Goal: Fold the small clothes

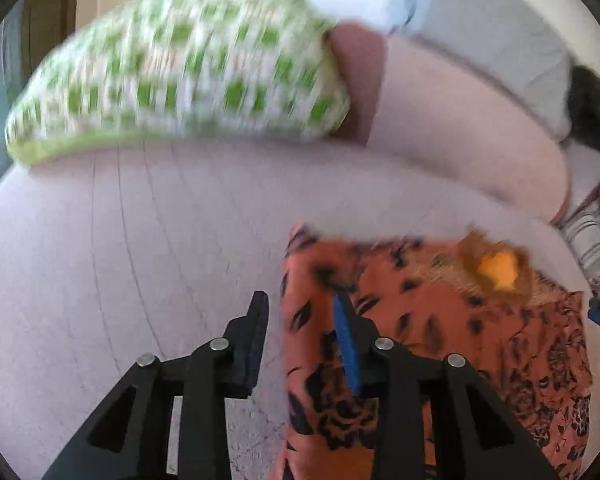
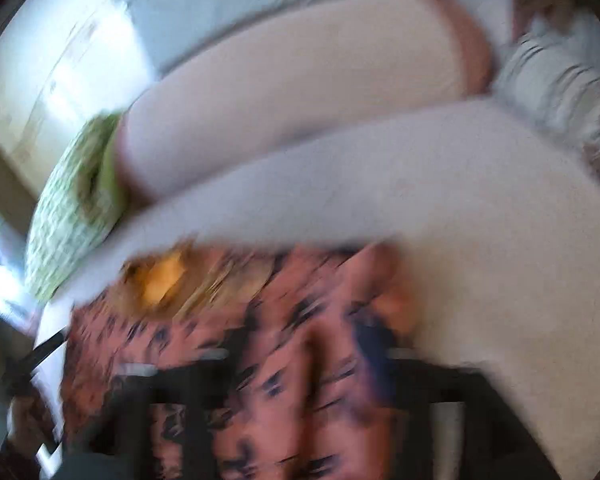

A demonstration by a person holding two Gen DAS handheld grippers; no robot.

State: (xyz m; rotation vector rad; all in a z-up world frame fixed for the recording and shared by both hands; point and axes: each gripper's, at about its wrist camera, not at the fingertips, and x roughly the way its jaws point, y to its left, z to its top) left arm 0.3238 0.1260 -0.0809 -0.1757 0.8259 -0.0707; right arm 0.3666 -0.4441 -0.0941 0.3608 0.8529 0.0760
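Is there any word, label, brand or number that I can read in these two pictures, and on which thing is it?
None can be read.
Orange patterned garment: a black print only, no letters visible.
Green checked pillow: squares only, and blurred.
Right wrist view: too blurred to read anything.

home (sofa (image 1: pixel 100 248), cushions (image 1: pixel 172 76))
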